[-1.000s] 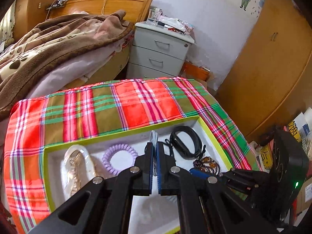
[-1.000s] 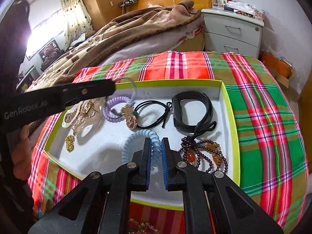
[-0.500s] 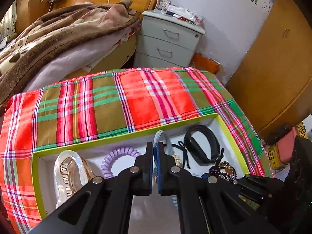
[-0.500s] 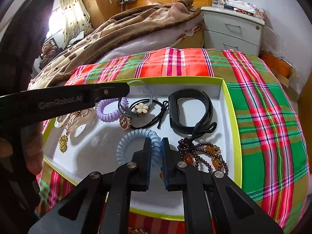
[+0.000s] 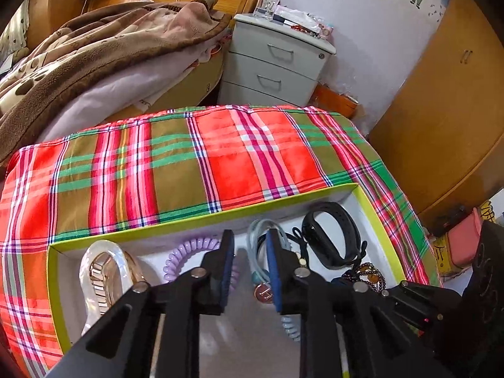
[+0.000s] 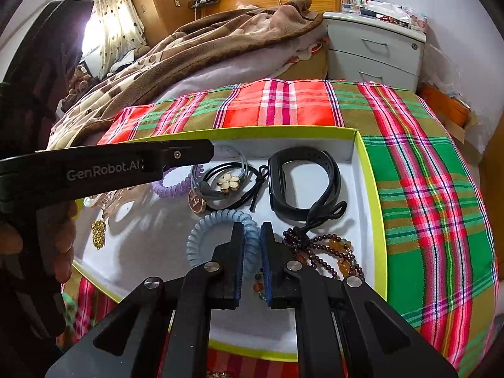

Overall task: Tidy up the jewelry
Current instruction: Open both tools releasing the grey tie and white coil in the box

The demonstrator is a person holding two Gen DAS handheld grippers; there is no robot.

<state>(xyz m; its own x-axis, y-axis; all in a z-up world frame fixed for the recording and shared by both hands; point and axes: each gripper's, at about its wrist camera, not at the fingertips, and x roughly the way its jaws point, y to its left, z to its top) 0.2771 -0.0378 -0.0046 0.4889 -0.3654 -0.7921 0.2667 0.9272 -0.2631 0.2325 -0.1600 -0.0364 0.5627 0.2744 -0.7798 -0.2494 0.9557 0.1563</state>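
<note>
We see that our left tongs [image 5: 250, 241] have spread apart since a moment ago, when they were pinched on the grey hair tie [image 6: 234, 165]. That tie now lies loose in the far middle of the tray [image 6: 367, 170], draped over the flower hair tie [image 6: 227, 183], so we judge this one piece has been set down and the next can be chosen.

Our right tongs [image 6: 252, 236] stay almost pressed together, low over the near part of the tray. The blue coil hair tie [image 6: 201, 236] passes behind their tips, and we cannot tell whether it is pinched.

From left to right the tray holds a clear hair claw [image 5: 104, 271], a small gold chain [image 6: 99, 233], a purple coil hair tie [image 5: 189, 249], the grey and flower ties with a round bronze charm [image 6: 197, 201], then the black wristband [image 6: 302, 182] at the far right and a dark bead bracelet [image 6: 321, 249] near right.

The tray sits on a red and green plaid cloth [image 5: 201, 163]. Beyond it, at far left, is a bed with a brown blanket [image 5: 94, 50], then a grey nightstand [image 5: 277, 63], and a wooden wardrobe [image 5: 447, 100] at right.
</note>
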